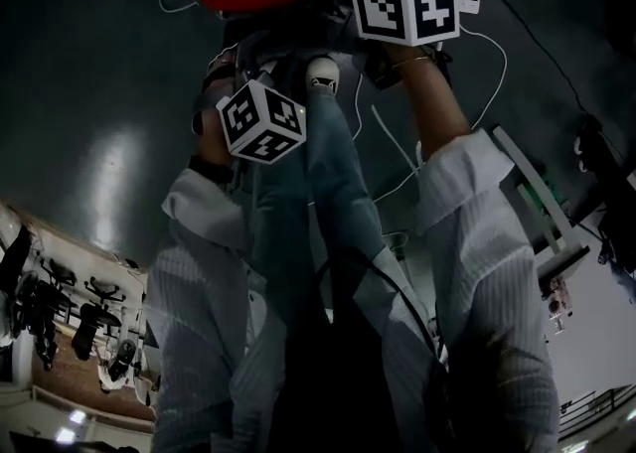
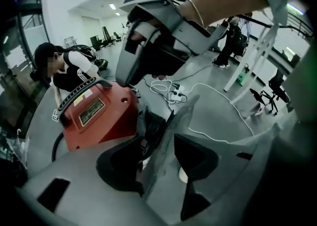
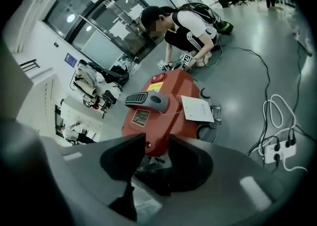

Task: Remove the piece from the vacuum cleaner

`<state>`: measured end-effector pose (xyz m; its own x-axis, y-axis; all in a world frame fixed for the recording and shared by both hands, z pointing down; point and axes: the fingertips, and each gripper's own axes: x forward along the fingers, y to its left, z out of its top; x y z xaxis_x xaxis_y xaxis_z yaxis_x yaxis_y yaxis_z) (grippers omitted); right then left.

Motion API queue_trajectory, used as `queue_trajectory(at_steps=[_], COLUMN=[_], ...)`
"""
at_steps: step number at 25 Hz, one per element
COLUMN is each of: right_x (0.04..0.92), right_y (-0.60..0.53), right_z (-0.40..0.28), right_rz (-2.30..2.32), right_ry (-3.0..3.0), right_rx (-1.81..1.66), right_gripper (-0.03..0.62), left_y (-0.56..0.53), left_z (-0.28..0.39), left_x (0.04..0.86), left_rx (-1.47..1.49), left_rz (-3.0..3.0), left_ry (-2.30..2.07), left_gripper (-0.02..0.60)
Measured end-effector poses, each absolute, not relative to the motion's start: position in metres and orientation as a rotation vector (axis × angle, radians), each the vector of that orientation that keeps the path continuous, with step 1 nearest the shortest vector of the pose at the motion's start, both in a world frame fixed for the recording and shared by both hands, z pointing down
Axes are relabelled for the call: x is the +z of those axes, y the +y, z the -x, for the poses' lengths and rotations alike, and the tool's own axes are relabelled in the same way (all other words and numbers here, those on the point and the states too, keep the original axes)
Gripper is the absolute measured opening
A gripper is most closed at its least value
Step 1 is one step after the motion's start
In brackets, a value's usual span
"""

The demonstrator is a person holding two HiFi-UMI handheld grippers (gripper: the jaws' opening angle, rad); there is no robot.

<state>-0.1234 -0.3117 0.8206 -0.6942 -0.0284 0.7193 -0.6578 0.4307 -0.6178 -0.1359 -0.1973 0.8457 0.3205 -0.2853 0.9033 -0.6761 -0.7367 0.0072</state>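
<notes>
Left gripper (image 2: 158,166): your jaws pinch a thin grey flat piece (image 2: 181,121), held edge-on between the two black pads, with its pointed end reaching past the tips.
Right gripper (image 3: 153,143): your jaws stand a little apart and red bodywork shows through the gap. A dark part sits low between them; whether it touches them cannot be told.
Vacuum: the red box-shaped vacuum cleaner (image 3: 168,121) stands on the glossy grey floor (image 3: 247,71), just ahead of both grippers.
Piece location: it is in your left jaws, just beside the vacuum's near corner.
Left gripper view only: the piece itself, and your right gripper hanging above the vacuum on a bare forearm.
Right gripper view only: the vacuum's top, with a grey and black carry handle (image 3: 146,100) and a white paper tag (image 3: 197,108).
Head view only: both marker cubes, the left one lower in the picture than the right, plus your white sleeves (image 1: 477,232) and jeans.
Both gripper views: a crouching person in a black-and-white top (image 3: 190,24) beyond the vacuum, and a white power strip (image 2: 174,91) with white cables.
</notes>
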Motion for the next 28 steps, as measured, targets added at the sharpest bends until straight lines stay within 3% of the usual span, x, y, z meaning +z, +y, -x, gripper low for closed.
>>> queue_trajectory(at_steps=[7, 12, 28], right_x=[0.827, 0.825, 0.824], right_y=[-0.307, -0.310, -0.310], right_z=[0.127, 0.123, 0.123], right_rz=[-0.579, -0.604, -0.628], right_ry=[-1.962, -1.950, -1.958], right_rx=[1.395, 1.388, 1.321], right_gripper=[0.117, 0.114, 0.115], left_y=[-0.186, -0.170, -0.146], left_z=[0.124, 0.114, 0.104], left_x=[0.864, 0.863, 0.860], left_rx=[1.666, 1.760, 1.580], left_rz=[-2.307, -2.381, -2.270], left_ry=[-0.712, -0.575, -0.535], left_gripper=[0.191, 0.040, 0.035])
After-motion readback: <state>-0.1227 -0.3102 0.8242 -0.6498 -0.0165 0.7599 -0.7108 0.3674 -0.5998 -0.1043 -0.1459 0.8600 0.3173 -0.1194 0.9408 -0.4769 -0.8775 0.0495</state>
